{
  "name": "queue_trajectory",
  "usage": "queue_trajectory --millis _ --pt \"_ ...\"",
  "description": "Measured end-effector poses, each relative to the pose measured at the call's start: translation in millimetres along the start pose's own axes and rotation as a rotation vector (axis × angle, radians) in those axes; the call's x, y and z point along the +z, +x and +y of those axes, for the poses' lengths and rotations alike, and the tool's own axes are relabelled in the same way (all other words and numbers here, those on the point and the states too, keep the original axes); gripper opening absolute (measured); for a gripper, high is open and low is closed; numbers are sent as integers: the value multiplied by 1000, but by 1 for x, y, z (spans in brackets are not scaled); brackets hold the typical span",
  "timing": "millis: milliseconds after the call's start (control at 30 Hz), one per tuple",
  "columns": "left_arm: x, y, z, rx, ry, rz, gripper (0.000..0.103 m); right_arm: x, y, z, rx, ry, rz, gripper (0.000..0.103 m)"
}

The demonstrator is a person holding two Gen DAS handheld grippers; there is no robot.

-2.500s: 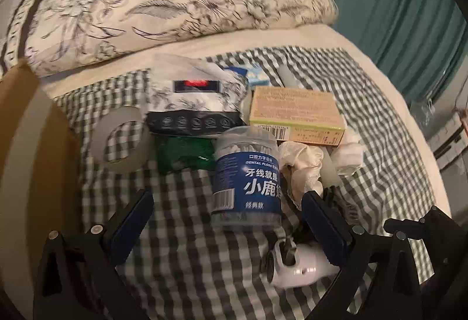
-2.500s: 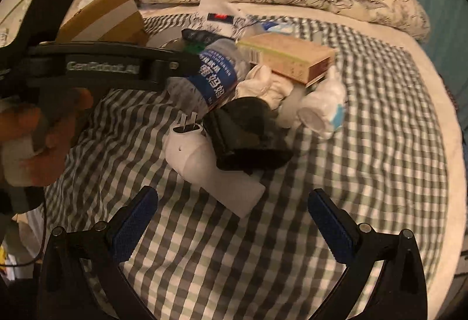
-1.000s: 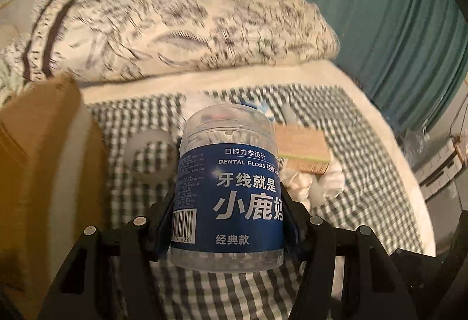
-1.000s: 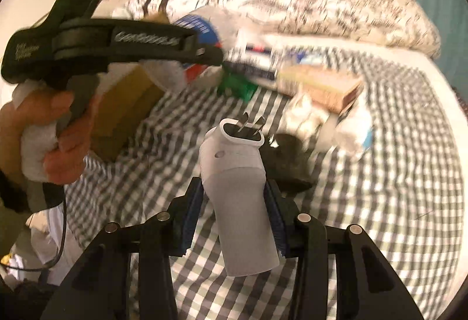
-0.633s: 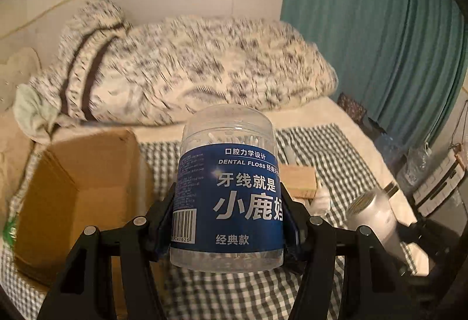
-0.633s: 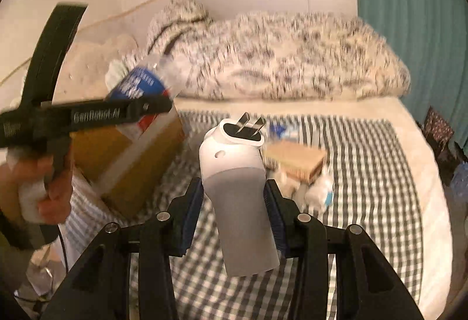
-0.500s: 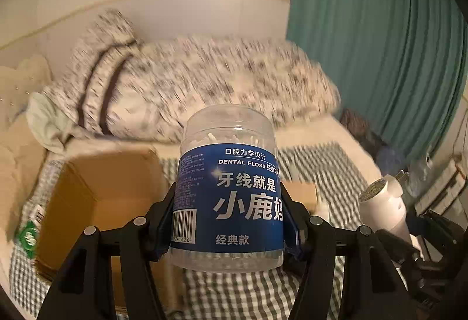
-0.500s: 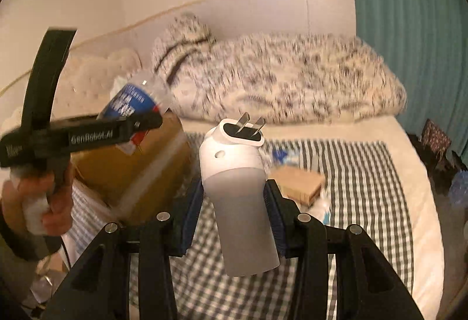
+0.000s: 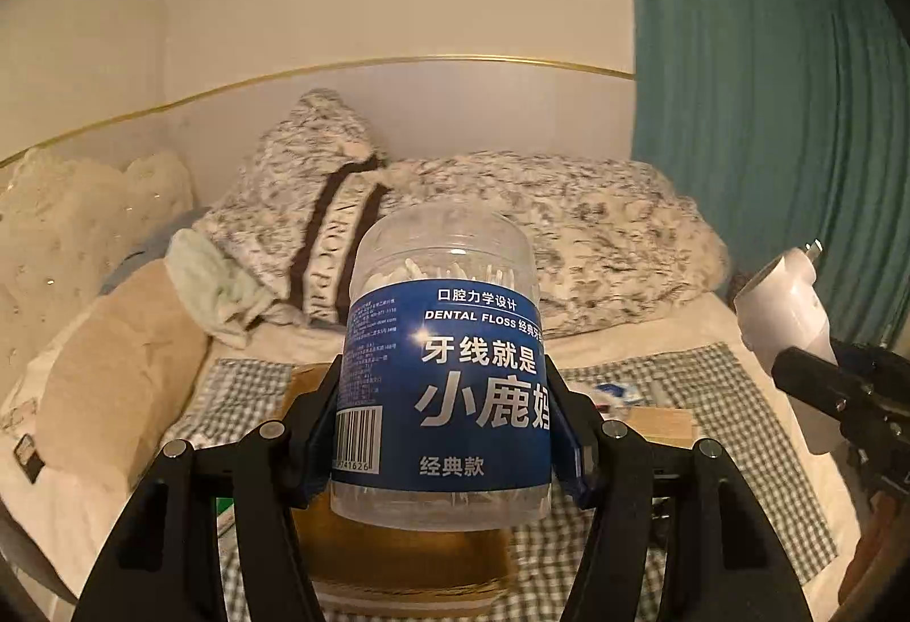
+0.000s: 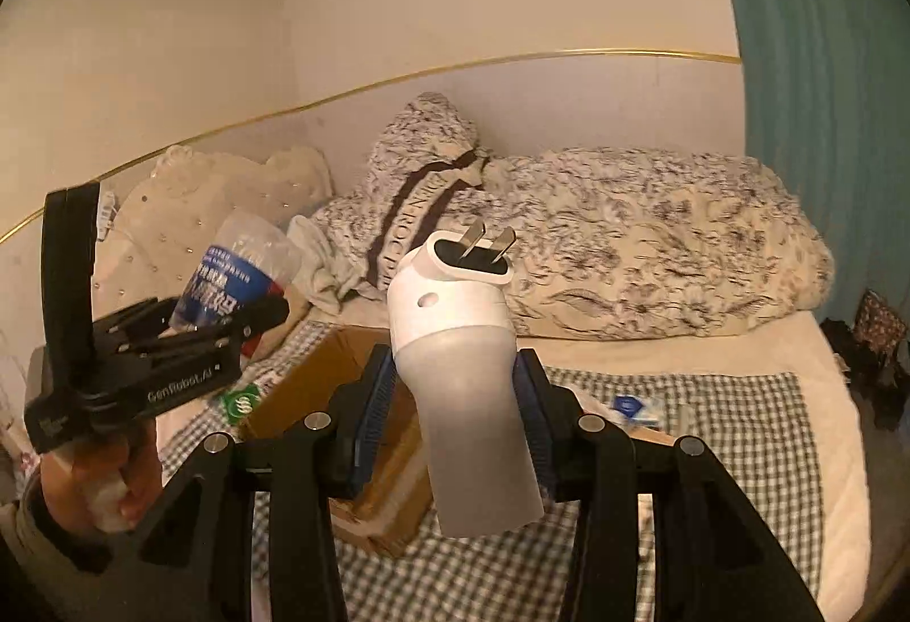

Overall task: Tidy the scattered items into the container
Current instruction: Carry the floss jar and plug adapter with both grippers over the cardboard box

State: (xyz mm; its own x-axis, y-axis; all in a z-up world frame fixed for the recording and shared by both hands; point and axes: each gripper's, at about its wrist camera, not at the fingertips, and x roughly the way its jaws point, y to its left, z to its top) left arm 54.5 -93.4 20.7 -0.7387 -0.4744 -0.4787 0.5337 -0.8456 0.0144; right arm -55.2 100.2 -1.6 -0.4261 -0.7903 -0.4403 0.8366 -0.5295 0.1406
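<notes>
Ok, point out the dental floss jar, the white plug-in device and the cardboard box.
dental floss jar [image 9: 449, 394], left wrist view, blue label.
white plug-in device [image 10: 455, 338], right wrist view, white upper body.
cardboard box [image 10: 318, 383], right wrist view, near flap.

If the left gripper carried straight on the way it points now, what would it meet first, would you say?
Probably the open cardboard box: it lies directly beyond the left gripper, under the dental floss jar it holds. Depth is uncertain; a flatter line could pass over the box to the floral duvet.
</notes>
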Motion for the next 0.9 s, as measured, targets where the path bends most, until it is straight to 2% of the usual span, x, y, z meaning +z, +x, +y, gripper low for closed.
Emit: queue_trajectory --millis 267,433,900 --pt "-7 6 47 89 -19 23 63 3 35 33 23 0 32 43" --pt "-13 18 65 112 -28 54 63 1 58 41 26 8 58 43" --pt "-44 87 84 86 -44 214 63 -15 128 55 28 -1 178 43"
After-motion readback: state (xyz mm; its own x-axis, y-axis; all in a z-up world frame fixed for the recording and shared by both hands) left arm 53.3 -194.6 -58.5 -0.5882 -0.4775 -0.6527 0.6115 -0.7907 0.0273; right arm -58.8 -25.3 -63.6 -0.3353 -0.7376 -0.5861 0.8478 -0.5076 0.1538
